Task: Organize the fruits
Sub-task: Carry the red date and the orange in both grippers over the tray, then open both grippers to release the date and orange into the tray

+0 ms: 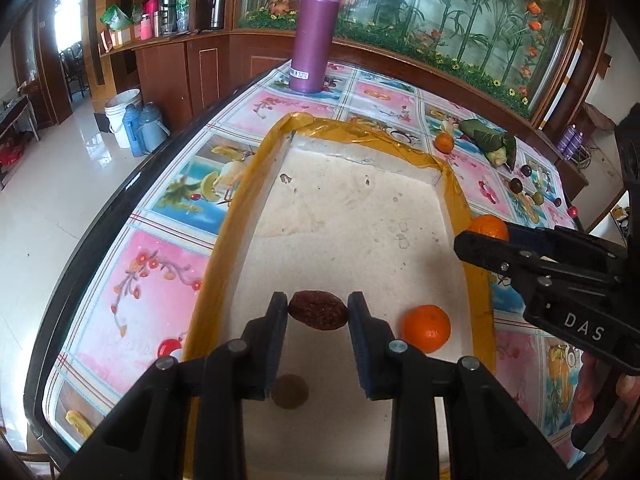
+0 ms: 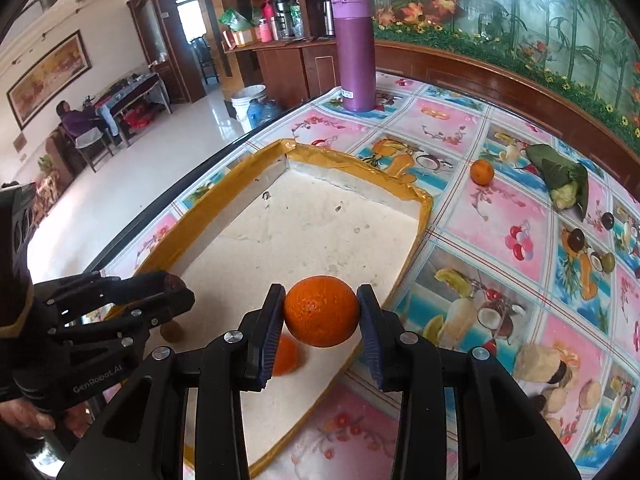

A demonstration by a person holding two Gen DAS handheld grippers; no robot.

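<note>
The left gripper (image 1: 317, 312) has its jaws narrowly parted and clamped on a wrinkled brown date (image 1: 318, 315), one pad against each end, holding it above the floor of the tray (image 1: 240, 216). The right gripper (image 2: 321, 312) is set at a like width and grips an orange (image 2: 321, 311) by its sides, hanging over the tray's near right edge. The tray is a shallow white foam one with a yellow taped rim, lying on a table (image 2: 472, 216) under a fruit-print cloth. Oranges, counted: four — the held one, one resting on the tray floor (image 1: 426, 328) near its right wall, and one out on the cloth (image 2: 481, 171) beside a leaf-wrapped bundle (image 2: 562, 178); that makes three, not four. One small tan round fruit (image 1: 290, 391) lies on the tray floor under the left gripper. Beyond the bundle sits a scatter of small dark and green fruits (image 2: 577, 238) — about six or seven, too small to count surely. One purple flask (image 2: 354, 51) stands upright at the table's far end, well apart from the tray. A hand (image 2: 28, 416) shows at the left gripper's handle in the right wrist view.
</note>
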